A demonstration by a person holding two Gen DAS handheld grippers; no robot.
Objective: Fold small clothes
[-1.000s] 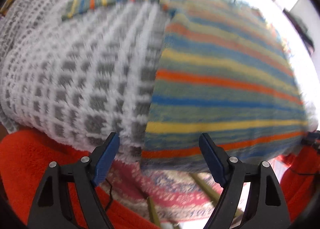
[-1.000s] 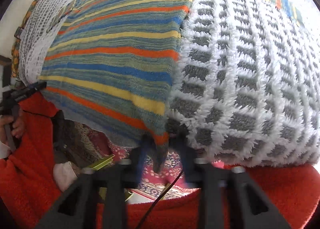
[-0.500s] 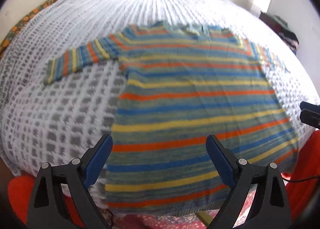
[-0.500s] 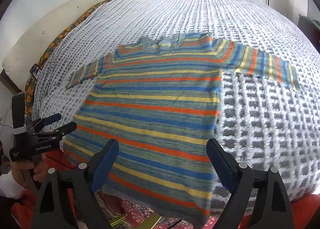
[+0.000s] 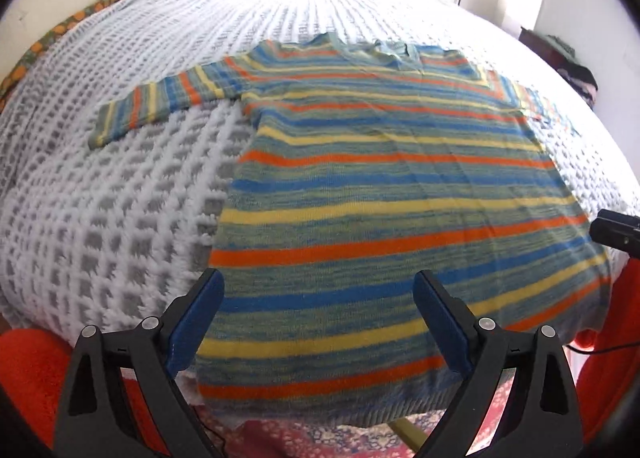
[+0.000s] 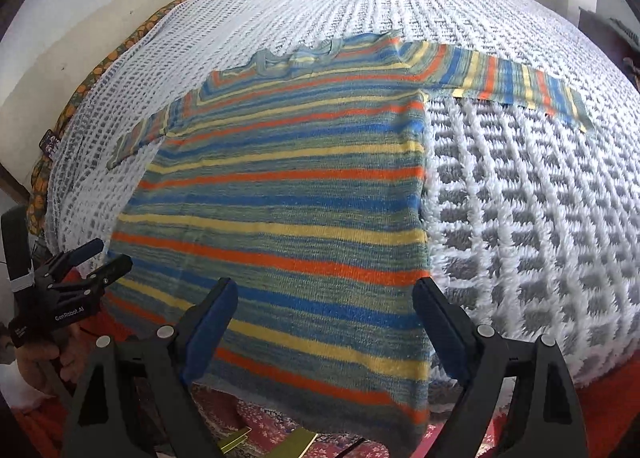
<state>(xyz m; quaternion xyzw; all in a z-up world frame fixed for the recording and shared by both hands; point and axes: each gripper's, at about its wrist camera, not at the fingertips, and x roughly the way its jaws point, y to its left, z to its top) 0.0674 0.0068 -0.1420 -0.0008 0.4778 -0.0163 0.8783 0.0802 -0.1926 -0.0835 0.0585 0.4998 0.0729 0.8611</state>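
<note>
White letters on the side of the left gripper [image 6: 86, 258] said "GenRobot.AI". It was black plastic with blue pads. It showed at the far left of the right wrist view, held in a hand [image 6: 38, 362], and its jaws were apart with nothing between them.

The striped sweater [image 5: 384, 218] lay flat on the bed. It was knitted and soft, with stripes of orange, yellow, blue and gray-green. Both sleeves were spread out to the sides. The bottom edge hung a little over the near edge of the bed.

Under it was a fluffy blanket [image 6: 540, 218], white with little gray squares, bumpy like a waffle.

The right gripper [image 6: 326, 322] was wide open and held nothing. Its blue pads hung over the bottom part of the sweater.

A red fuzzy cloth [image 5: 28, 370] showed at the low corners.
</note>
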